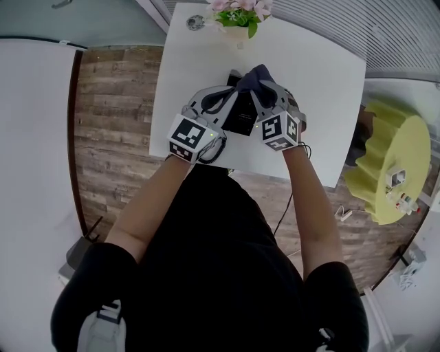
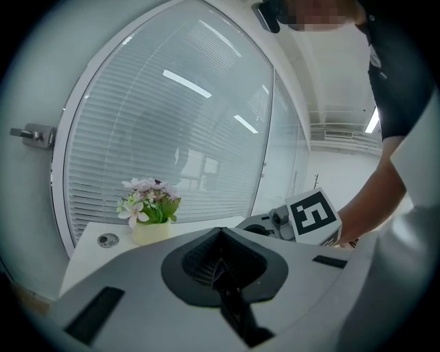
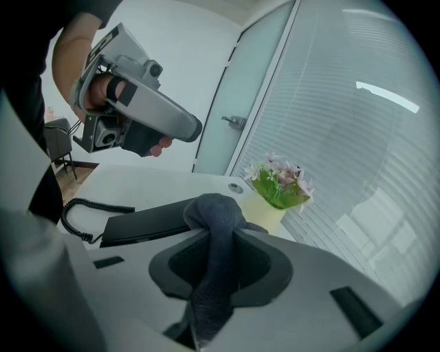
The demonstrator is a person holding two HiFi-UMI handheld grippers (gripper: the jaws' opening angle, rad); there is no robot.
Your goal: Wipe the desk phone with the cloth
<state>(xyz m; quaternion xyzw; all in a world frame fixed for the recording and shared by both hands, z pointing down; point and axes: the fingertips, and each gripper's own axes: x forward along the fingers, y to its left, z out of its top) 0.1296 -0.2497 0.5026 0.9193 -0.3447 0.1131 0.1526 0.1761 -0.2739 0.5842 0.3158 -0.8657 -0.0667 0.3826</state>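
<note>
A black desk phone (image 1: 240, 113) lies in the middle of the white table (image 1: 323, 103). In the right gripper view its handset (image 3: 148, 221) and coiled cord (image 3: 82, 206) show just beyond my jaws. My right gripper (image 1: 265, 86) is shut on a dark grey cloth (image 3: 213, 227), which bunches over the phone's far end (image 1: 258, 74). My left gripper (image 1: 229, 93) hovers above the phone's left side, raised off the table, jaws shut with nothing between them (image 2: 221, 234). From the right gripper view the left gripper (image 3: 137, 117) hangs in the air.
A pale pot of pink flowers (image 1: 237, 20) and a small round disc (image 1: 195, 23) stand at the table's far edge, before a glass wall with blinds. A yellow-green round stool (image 1: 395, 165) is to the right on the wooden floor.
</note>
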